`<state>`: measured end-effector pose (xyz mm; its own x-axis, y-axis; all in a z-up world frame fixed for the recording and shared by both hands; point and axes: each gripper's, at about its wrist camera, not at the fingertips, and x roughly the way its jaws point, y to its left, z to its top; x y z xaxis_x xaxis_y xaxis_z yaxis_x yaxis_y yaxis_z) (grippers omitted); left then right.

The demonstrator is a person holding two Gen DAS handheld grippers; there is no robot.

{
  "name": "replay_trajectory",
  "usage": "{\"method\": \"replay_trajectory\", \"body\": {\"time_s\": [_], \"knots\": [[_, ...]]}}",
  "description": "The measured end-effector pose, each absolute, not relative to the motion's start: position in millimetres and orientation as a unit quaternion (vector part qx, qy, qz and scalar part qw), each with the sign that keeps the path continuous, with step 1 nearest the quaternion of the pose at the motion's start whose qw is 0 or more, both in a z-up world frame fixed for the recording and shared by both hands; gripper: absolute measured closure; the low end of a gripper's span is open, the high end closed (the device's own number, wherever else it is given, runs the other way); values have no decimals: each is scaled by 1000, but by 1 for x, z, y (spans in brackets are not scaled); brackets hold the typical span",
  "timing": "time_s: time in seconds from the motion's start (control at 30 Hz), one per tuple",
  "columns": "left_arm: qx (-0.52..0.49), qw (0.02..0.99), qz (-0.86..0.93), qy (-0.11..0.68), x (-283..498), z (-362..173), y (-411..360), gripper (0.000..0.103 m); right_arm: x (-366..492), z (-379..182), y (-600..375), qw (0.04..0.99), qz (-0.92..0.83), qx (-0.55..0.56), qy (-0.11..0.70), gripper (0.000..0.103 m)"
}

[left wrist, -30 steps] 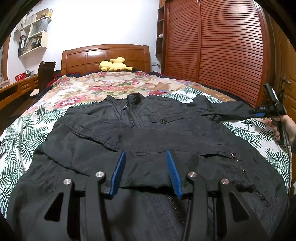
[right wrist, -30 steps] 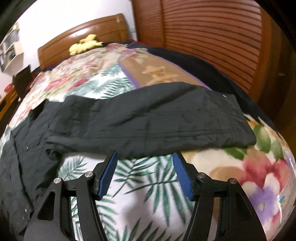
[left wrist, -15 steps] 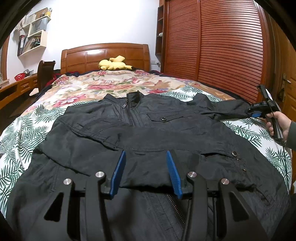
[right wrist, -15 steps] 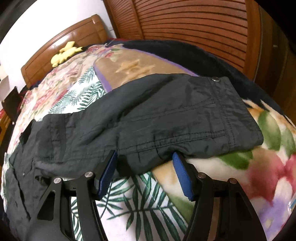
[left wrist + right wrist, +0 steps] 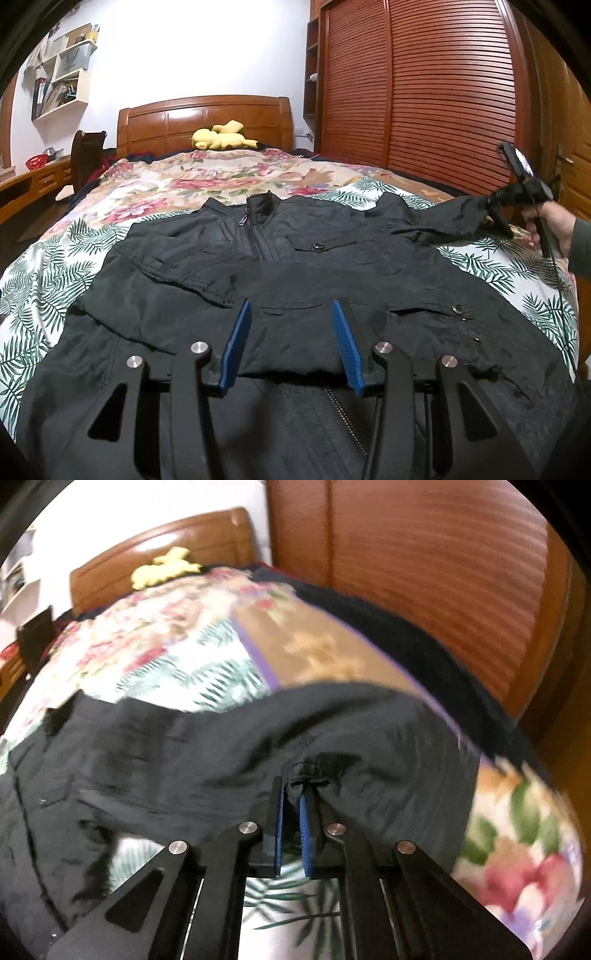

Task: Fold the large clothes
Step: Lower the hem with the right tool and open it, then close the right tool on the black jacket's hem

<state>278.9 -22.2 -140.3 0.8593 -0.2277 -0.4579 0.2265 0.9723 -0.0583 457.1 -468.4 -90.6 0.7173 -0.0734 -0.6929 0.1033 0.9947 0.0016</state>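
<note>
A large black jacket (image 5: 295, 266) lies face up on the bed, collar toward the headboard, with one sleeve folded across its lower front. My left gripper (image 5: 291, 314) is open and empty just above that folded sleeve near the hem. The jacket's other sleeve (image 5: 332, 738) stretches out to the right. My right gripper (image 5: 291, 794) is shut on the edge of this sleeve, bunching the fabric between the blue pads. The right gripper also shows in the left wrist view (image 5: 491, 210), held by a hand at the sleeve's end.
The bed has a floral and palm-leaf cover (image 5: 221, 181) and a wooden headboard (image 5: 207, 122) with a yellow plush toy (image 5: 221, 134). A slatted wooden wardrobe (image 5: 424, 92) stands close along the right side. A desk and shelves (image 5: 37, 177) are at the left.
My right gripper moved forward onto the right sleeve and shut on its edge. The sleeve end has lifted slightly. My left gripper has stayed open in place.
</note>
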Motion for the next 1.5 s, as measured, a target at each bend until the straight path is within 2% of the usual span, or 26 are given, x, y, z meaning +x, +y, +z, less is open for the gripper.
{"method": "replay_trajectory", "body": {"time_s": [0.37, 0.6, 0.8, 1.2, 1.33, 1.43, 1.5], "knots": [[-12, 962, -128, 240, 261, -127, -7, 59, 425, 3, -345, 953, 44, -53, 294, 99], [-6, 965, -116, 236, 240, -118, 11, 59, 403, 27, -250, 951, 136, -97, 260, 98], [-11, 967, -112, 229, 226, -110, 25, 59, 381, 9, -180, 931, 208, -121, 275, 98], [-18, 969, -110, 220, 213, -101, 42, 59, 355, -56, -135, 890, 213, -178, 363, 94], [-17, 969, -108, 220, 212, -100, 44, 59, 344, -53, -137, 893, 216, -174, 354, 85], [-18, 969, -107, 221, 212, -101, 44, 59, 340, -46, -137, 897, 214, -170, 347, 70], [-18, 969, -107, 222, 212, -101, 45, 59, 338, -43, -138, 899, 214, -169, 343, 67]]}}
